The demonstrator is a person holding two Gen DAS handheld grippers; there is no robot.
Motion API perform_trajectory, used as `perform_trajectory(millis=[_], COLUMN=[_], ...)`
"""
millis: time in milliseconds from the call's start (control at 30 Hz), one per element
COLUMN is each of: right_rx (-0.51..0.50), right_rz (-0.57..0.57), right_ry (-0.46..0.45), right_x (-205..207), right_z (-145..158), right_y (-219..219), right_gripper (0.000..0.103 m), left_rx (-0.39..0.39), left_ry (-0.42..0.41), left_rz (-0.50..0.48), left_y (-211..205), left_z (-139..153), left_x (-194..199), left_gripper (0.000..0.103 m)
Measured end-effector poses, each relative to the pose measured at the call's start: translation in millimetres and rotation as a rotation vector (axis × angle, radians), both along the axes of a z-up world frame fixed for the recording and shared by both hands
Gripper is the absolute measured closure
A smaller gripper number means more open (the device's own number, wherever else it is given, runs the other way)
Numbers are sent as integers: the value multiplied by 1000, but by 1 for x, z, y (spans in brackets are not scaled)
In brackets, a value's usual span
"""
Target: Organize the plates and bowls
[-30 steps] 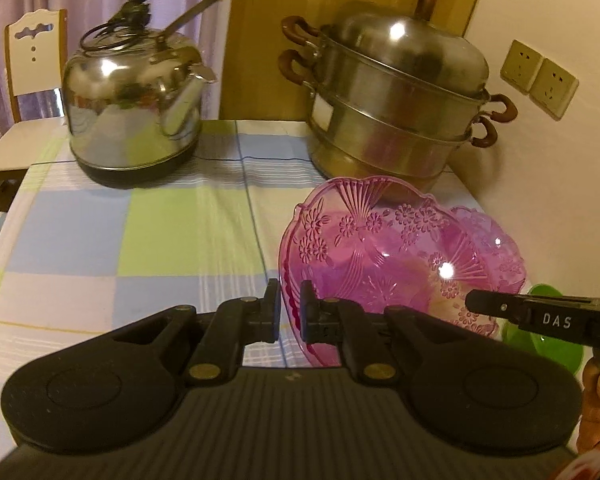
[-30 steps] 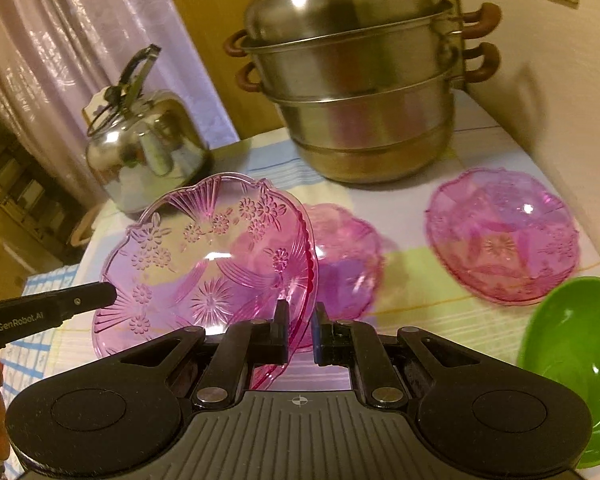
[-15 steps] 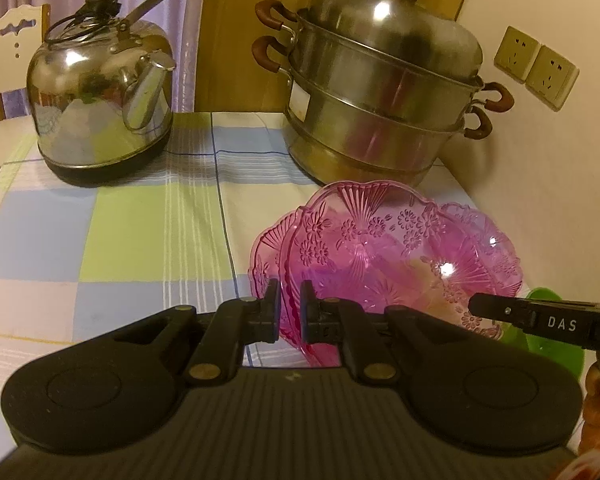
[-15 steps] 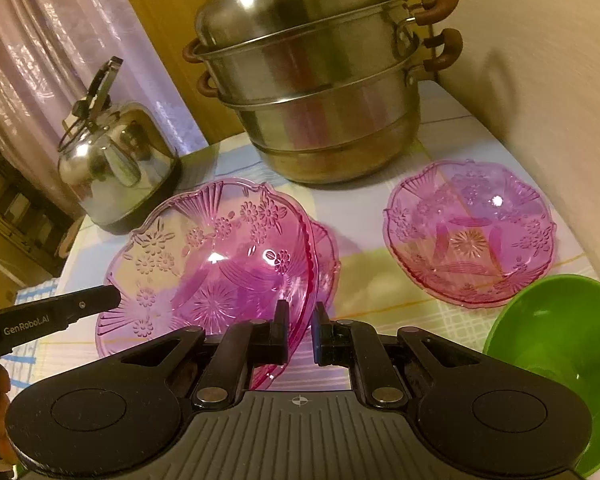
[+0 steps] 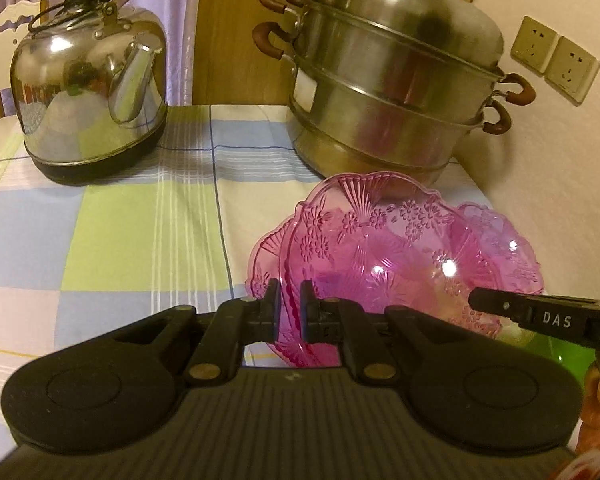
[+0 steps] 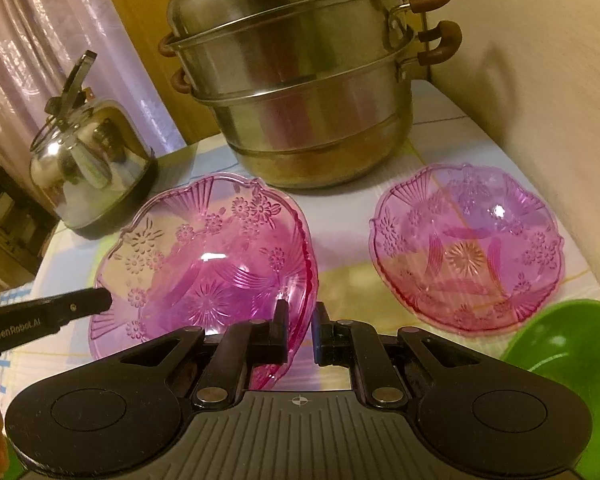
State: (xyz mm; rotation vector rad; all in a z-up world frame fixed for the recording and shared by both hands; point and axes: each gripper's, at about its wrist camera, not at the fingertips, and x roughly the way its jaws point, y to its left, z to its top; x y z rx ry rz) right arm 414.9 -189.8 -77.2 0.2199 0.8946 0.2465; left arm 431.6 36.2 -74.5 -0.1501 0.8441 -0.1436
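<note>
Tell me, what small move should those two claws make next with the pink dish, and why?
Probably ease the held pink dish down a little more. Both the left claw and the right claw pinch its rim, and it hangs tilted just over another pink dish on the tablecloth, so lowering should nest them.

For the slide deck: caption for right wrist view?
Both grippers clamp a pink plate beside its twin, steamer behind.
</note>
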Motion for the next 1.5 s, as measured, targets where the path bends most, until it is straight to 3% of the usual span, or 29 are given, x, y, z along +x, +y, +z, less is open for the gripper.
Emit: perform_trajectory(millis=[867, 1500], right_rx=[-74, -79], right_rz=[21, 30], right_ry=[23, 34], right_x=[39, 41], right_z=[-30, -35], right_y=[23, 26], right_gripper=[92, 92], left_rx=[56, 56], left_ry=[37, 44], left_rz=[17, 24], left_y=[5, 6], left_z=[-39, -43], left_x=[32, 33], left_gripper=[95, 95])
